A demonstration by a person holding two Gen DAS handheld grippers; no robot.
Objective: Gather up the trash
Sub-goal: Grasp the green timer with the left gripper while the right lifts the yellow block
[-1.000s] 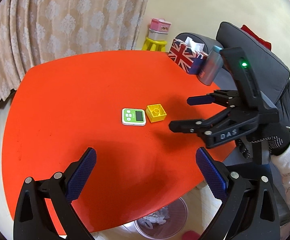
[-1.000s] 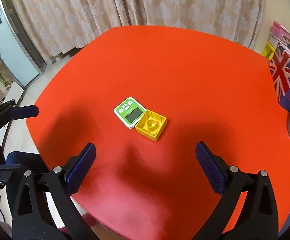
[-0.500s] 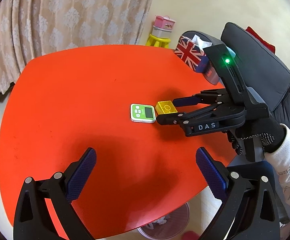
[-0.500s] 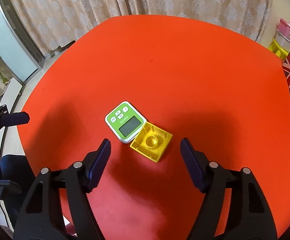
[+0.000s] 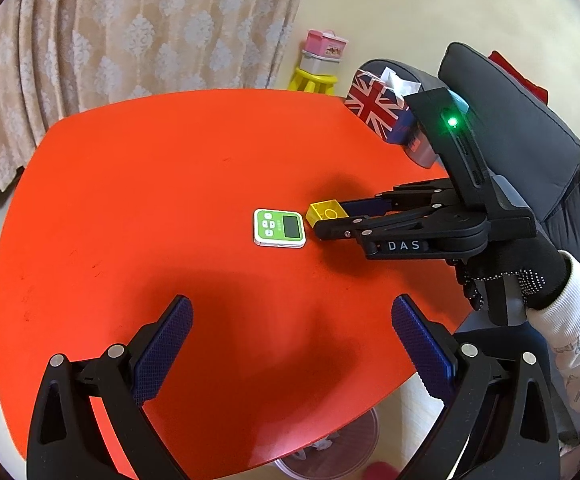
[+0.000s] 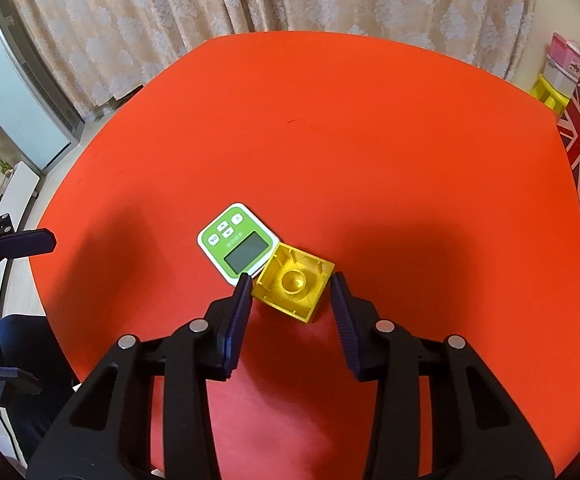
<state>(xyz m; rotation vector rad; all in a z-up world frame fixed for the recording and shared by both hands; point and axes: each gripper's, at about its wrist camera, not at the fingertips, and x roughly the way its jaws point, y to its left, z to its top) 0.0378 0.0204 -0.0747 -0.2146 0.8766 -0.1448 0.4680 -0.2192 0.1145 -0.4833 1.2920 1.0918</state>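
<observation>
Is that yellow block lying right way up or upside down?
Upside down: the yellow block shows its hollow underside with a round tube facing up.

From the left wrist we look forward along our left gripper (image 5: 292, 344) across the red table (image 5: 149, 168), well back from its middle, with the right gripper (image 5: 330, 218) ahead to the right. From the right wrist we look steeply down, close over the yellow block (image 6: 292, 282). Both views share block, green timer (image 6: 237, 250) and flag-printed box (image 5: 376, 110).
</observation>
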